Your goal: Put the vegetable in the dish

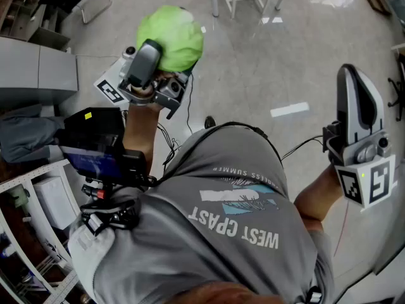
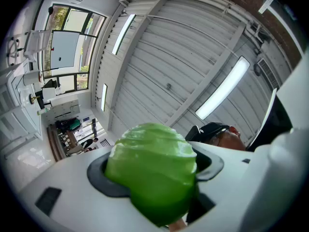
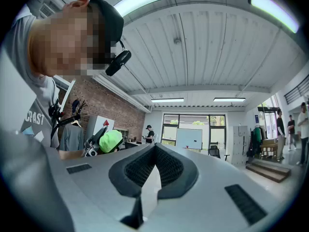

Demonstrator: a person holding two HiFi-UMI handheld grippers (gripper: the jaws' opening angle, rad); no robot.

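Fingers (image 2: pixel 96 180) of the left gripper (image 1: pixel 161 75) are spread wide and clamped on the vegetable (image 1: pixel 171 38), a round, pale green head that fills the gap between them! Down below, the polished grey floor (image 1: pixel 253 75) spreads across the head view, and the person's grey shirt (image 1: pixel 215 233) fills the lower half. That green vegetable sits raised at the upper left, over the floor, with the gripper angled up toward the ceiling. Over on the other side, the right gripper (image 1: pixel 349 75) hangs well apart from it, its fingers (image 3: pixel 130 170) pressed together at the tips, nothing between them. Its marker cube (image 1: pixel 367 182) faces the camera.
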